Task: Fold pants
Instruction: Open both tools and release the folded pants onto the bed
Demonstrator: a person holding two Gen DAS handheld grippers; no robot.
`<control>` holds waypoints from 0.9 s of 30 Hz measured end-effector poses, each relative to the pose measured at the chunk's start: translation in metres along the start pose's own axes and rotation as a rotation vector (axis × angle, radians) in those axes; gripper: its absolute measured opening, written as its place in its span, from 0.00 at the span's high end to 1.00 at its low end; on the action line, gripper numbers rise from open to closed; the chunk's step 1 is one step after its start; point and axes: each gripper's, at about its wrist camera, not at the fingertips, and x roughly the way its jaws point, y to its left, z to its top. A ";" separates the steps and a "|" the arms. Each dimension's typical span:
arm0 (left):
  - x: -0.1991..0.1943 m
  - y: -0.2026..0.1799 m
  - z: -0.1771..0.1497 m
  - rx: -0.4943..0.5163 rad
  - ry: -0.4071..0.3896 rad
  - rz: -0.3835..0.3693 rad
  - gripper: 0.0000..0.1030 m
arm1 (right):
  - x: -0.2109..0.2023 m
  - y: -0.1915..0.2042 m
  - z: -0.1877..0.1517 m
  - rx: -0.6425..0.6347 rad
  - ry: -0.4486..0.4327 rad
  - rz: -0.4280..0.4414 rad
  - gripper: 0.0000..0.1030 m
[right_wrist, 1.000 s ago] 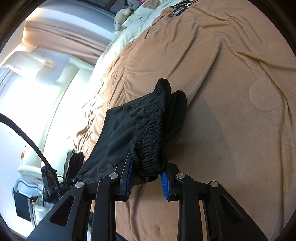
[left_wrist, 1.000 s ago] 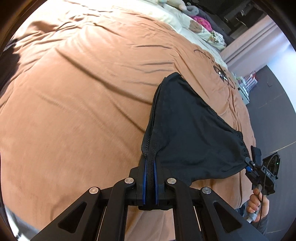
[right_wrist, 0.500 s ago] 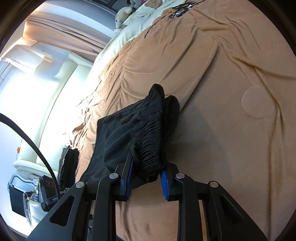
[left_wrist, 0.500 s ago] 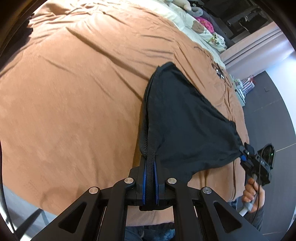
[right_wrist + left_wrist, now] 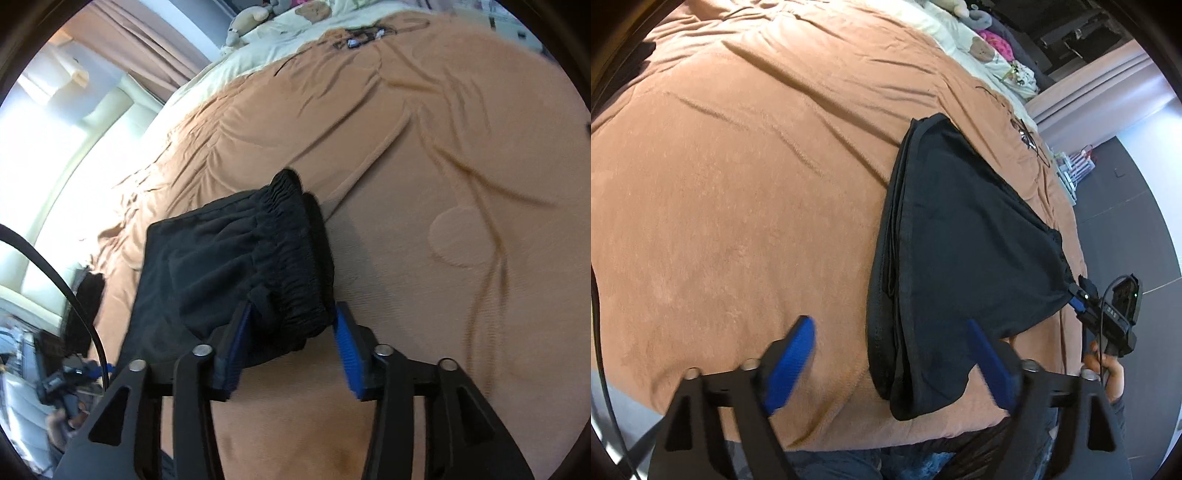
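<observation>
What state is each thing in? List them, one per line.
black pants: folded, lying flat on the blanket.
left gripper: jaws opening, wide apart, off the pants.
right gripper: jaws opening, waistband between them.
brown blanket: spread, lightly wrinkled.

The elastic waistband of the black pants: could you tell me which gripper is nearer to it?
Right. The right gripper straddles the waistband, jaws opening; the left gripper stands open over the opposite end.

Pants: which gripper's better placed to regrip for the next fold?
Right, probably. The right gripper is opening but the waistband of the pants lies between its pads. The left gripper, also opening, stands wide, pads clear of the leg hems.
</observation>
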 end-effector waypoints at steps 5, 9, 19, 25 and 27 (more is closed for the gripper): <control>-0.001 -0.003 0.005 0.041 -0.016 0.029 0.00 | -0.029 0.028 -0.007 -0.048 -0.083 -0.103 0.54; 0.000 -0.008 0.007 0.084 -0.020 0.106 0.00 | -0.035 0.059 -0.021 -0.106 -0.116 -0.131 0.53; -0.005 -0.016 0.008 0.133 -0.055 0.105 0.00 | -0.015 0.125 -0.047 -0.244 -0.095 -0.123 0.48; -0.009 -0.005 0.009 0.070 -0.091 0.003 0.00 | 0.004 0.153 -0.058 -0.317 -0.053 -0.100 0.48; -0.007 -0.001 0.010 0.046 -0.089 -0.018 0.01 | 0.011 0.158 -0.059 -0.333 -0.038 -0.089 0.48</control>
